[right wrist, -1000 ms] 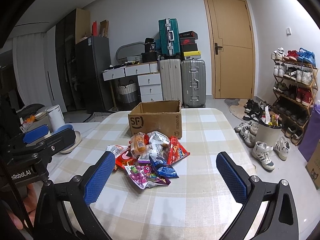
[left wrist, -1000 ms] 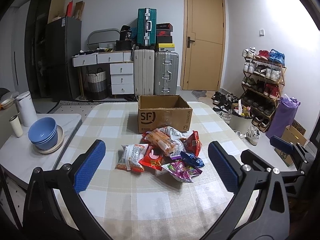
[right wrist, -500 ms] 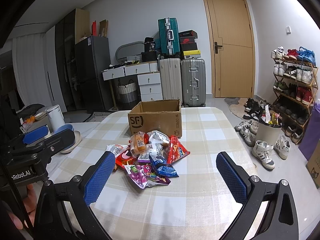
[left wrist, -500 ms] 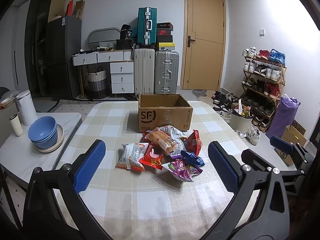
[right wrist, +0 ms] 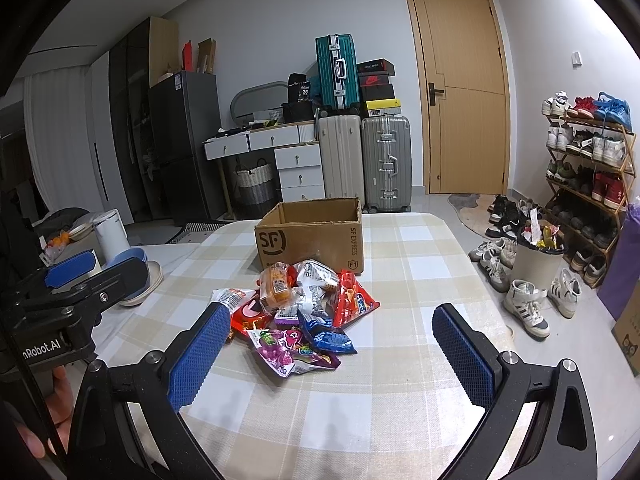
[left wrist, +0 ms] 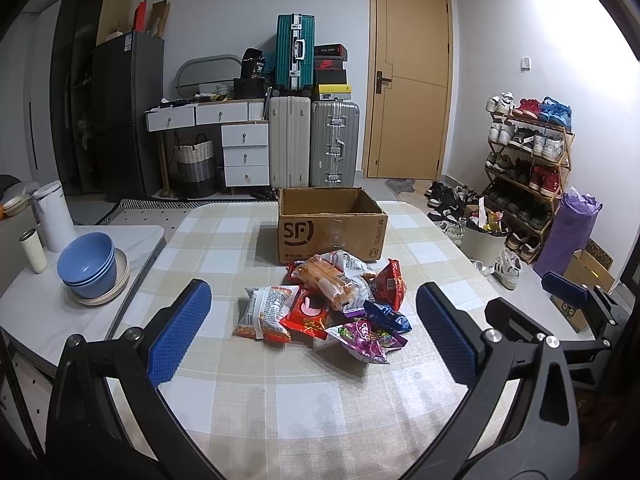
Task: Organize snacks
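A pile of snack packets (left wrist: 324,300) lies on the checked tablecloth (left wrist: 280,396), just in front of an open, empty-looking cardboard SF box (left wrist: 332,224). The pile (right wrist: 296,312) and the box (right wrist: 312,240) also show in the right wrist view. My left gripper (left wrist: 312,332) is open and empty, held above the table short of the pile. My right gripper (right wrist: 332,344) is open and empty, also short of the pile. A purple packet (right wrist: 292,348) lies nearest the right gripper. The left gripper's body (right wrist: 80,280) shows at the left of the right wrist view.
A side table on the left holds stacked blue bowls (left wrist: 88,266), a white kettle (left wrist: 54,216) and a small cup (left wrist: 34,250). Beyond the table's right edge are a bin (right wrist: 538,252), shoes (right wrist: 524,304) and a shoe rack (left wrist: 524,160). Suitcases (left wrist: 312,144) stand behind.
Both views have barely shifted; the right gripper has drifted slightly closer to the pile. Nothing was picked up or moved.
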Demonstrator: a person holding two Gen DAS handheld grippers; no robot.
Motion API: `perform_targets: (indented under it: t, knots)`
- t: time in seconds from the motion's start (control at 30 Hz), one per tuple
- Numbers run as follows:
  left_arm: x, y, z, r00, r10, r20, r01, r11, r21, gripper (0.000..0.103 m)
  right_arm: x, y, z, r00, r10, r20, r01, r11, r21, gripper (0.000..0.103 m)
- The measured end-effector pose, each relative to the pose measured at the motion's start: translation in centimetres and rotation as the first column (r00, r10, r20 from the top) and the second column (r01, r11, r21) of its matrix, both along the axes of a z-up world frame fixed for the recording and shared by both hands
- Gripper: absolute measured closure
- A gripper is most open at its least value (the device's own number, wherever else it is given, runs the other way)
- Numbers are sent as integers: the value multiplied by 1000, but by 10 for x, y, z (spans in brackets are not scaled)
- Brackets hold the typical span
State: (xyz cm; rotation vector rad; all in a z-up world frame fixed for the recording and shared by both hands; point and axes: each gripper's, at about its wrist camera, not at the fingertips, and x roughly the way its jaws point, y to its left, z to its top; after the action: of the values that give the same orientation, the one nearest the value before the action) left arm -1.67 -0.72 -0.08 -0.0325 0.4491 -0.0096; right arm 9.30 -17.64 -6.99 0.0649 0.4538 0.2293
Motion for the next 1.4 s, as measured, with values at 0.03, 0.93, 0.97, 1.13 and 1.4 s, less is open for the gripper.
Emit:
perform_targets:
  t: [0.03,0.93,0.97,1.13,1.4]
  knots:
    - [0,1,-1,1000,1,-1,-1,1000,-1,1,0,0,0,1000,0,0,0,1000,1,0]
    - [132,101,-134,937,93,-336,-129,988,-88,1,86,3,-83,975,79,-207,-69,996,56,0]
    - [141,107,-142,931,90,-353,-133,986,-98,1,91,4,-87,973,87,-213,-76,995,62,0]
    - [195,123,-170,910,57,-410,-113,987,-113,1,114,8,-104,964,105,-246,-88,993,80,0]
    - [262,101,-203,850,6,-526,-53,996,-73,4,136,2,-112,951,126,-283,-97,989,114,0]
